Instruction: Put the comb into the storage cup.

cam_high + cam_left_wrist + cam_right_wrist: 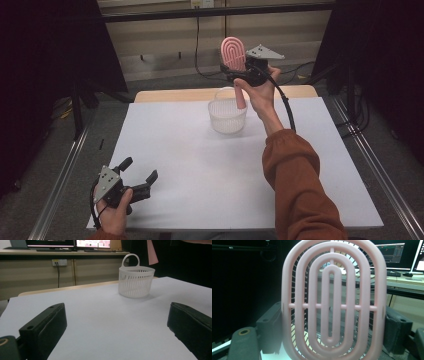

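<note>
My right gripper (243, 69) is clamped on the pink oval plastic hairbrush with concentric ribs (233, 52), held upright: head up, handle pointing down. The white slotted plastic basket with a loop handle (227, 115) stands on the white table (200, 165) directly beneath the handle tip, so the drop looks near vertical. My left gripper (134, 177) rests at the near table edge, jaws wide and empty, well apart from the basket.

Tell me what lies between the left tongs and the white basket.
Nothing: in the left gripper view, bare white tabletop runs from the open left tongs to the white basket.
</note>
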